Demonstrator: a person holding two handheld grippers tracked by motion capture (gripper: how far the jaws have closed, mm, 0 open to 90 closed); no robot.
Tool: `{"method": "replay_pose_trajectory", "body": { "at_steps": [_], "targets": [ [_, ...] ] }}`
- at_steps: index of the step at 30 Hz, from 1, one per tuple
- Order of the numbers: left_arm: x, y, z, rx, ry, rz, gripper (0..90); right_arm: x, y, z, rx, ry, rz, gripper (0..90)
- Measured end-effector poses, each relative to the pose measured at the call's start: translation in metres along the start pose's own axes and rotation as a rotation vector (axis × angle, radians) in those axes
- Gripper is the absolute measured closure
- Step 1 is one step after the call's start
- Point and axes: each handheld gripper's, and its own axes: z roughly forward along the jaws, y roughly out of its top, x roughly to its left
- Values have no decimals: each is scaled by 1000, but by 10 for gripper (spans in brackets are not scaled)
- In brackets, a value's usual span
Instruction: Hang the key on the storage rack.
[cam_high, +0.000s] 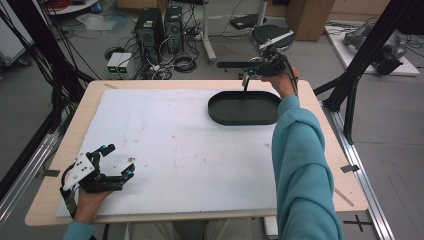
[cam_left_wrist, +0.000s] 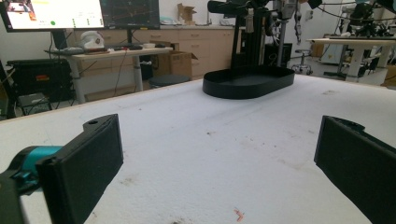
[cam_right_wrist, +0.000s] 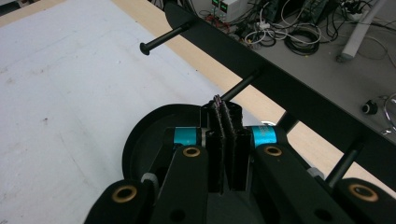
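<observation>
Jaws of the right gripper (cam_right_wrist: 227, 140) are clenched tight, pad against pad; whether anything thin is pinched between them cannot be told. They hang over the far right of the tabletop (cam_high: 150, 85), just above the black oval tray (cam_high: 244, 108), beside a black rack (cam_right_wrist: 280, 84) with pegs at the far edge. Jaws of the left gripper (cam_high: 116, 160) stand wide apart and released, with nothing between them, resting low at the near left corner on the white sheet (cam_high: 175, 145), well apart from the tray.
</observation>
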Motion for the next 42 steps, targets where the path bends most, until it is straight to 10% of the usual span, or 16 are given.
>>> {"method": "replay_pose_trajectory", "body": {
  "at_steps": [26,29,35,42],
  "targets": [
    [0,0,0,-1,1,-1,17,-4,-1,-4,-63,-27,0,855],
    [0,0,0,-2,1,-2,17,-1,0,-9,-97,-16,14,680],
    [0,0,0,-8,7,-9,17,26,-2,-26,-149,-61,4,45],
    [0,0,0,-8,12,-8,17,68,-30,-60,-297,-17,-41,4]
  ]
}}
